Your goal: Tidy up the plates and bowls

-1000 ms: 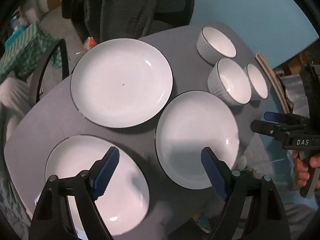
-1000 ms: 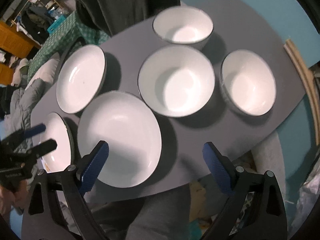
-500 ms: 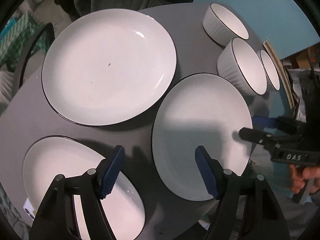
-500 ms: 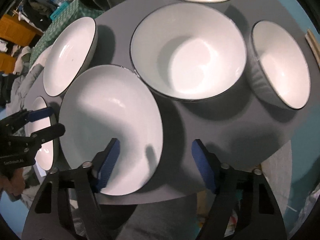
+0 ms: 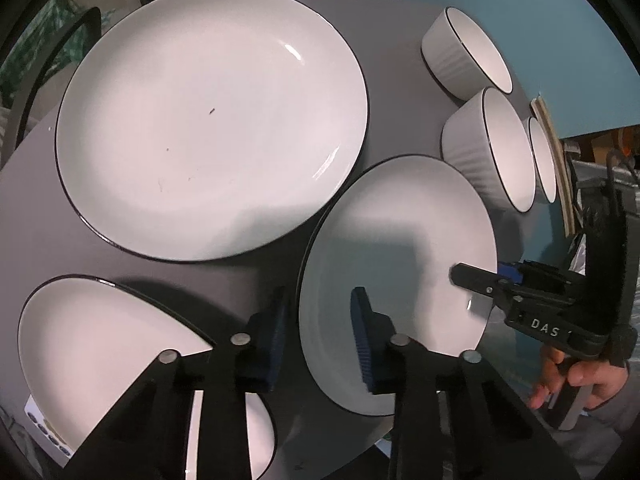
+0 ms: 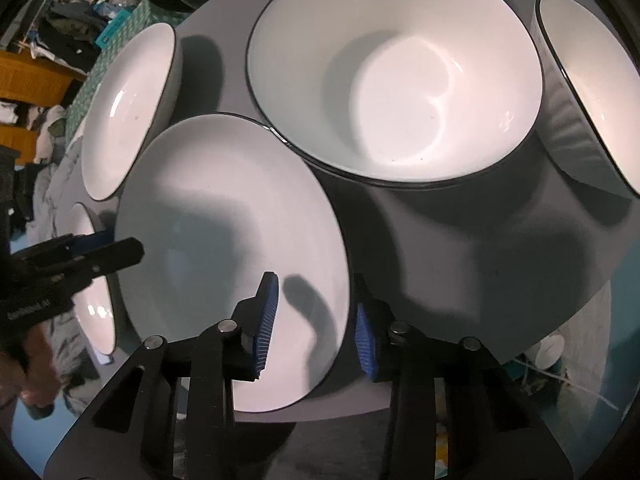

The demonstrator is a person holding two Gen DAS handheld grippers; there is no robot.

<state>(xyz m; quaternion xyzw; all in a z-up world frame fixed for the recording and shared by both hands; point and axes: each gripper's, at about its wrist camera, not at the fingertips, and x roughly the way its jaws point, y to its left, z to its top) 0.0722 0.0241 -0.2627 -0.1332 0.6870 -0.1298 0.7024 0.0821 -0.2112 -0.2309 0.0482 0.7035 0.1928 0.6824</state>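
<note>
Three white, dark-rimmed plates lie on the grey table (image 5: 36, 240): a far plate (image 5: 212, 128), a near-left plate (image 5: 100, 344) and a middle plate (image 5: 400, 248). My left gripper (image 5: 318, 296) straddles the middle plate's left rim, jaws closing, pads not pressing on it. The right gripper (image 5: 476, 276) reaches over that plate's opposite rim. In the right wrist view my right gripper (image 6: 316, 292) straddles the right rim of the same plate (image 6: 224, 220), jaws closing with a gap still showing. The left gripper (image 6: 120, 250) sits at its left edge.
Three white ribbed bowls (image 5: 468, 52) (image 5: 492, 152) (image 5: 542, 160) stand in a row at the table's right. The middle bowl (image 6: 392, 72) nearly touches the straddled plate's far rim. A person's hand (image 5: 568, 376) holds the right tool. A chair and cluttered shelves (image 6: 48, 60) lie beyond the table.
Both grippers have sunk toward the middle plate, one at each side of its rim. Their jaws have narrowed from wide apart to a small gap around the rim.
</note>
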